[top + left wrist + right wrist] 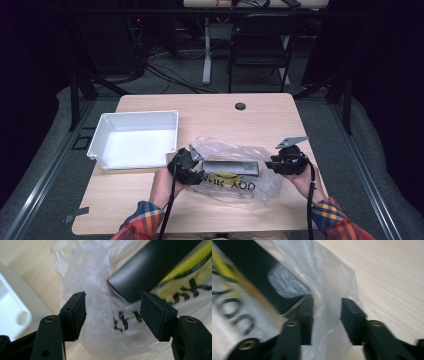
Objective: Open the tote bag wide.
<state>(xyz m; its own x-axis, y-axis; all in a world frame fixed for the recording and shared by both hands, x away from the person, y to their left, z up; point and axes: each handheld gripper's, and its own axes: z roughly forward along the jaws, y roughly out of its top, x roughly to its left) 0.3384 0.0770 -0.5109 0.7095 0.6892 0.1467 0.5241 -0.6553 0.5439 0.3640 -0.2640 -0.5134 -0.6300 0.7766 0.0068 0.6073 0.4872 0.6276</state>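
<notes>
L gripper (113, 312): jaws wide, nothing pinched. Bag (100, 322) film sits in the gap betw the pads, box (147, 272) end just beyond the tips, slightly R of centre. Pads look apart from the film, not clamped.

R gripper (327, 320): jaws narrower, but gap still there. A fold of bag (329, 290) film runs up through the gap; can't tell if pads touch it, view is blurred. Dark box (249, 270) lies off to the L of the jaws, inside the film.

High view: bag (235, 172) lies near the front edge of the table (150, 215), betw both hands. Box (231, 168) in it, long axis running L–R across the table, so each gripper faces one end. L gripper (192, 167) at the box's L end, R gripper (274, 164) at the R end, at the bag's edge. Both abt equally close; L is the one lined up on the box end, R is on loose film only.

My read: R pinches film to hold the bag, L closes on the box end and draws it out leftward along its axis. Risk: L grabs film together w/ box, so the bag drags along.

Farther back-L: white bin (134, 137), just beyond L gripper, apart from the bag. Likely drop spot, a guess.
</notes>
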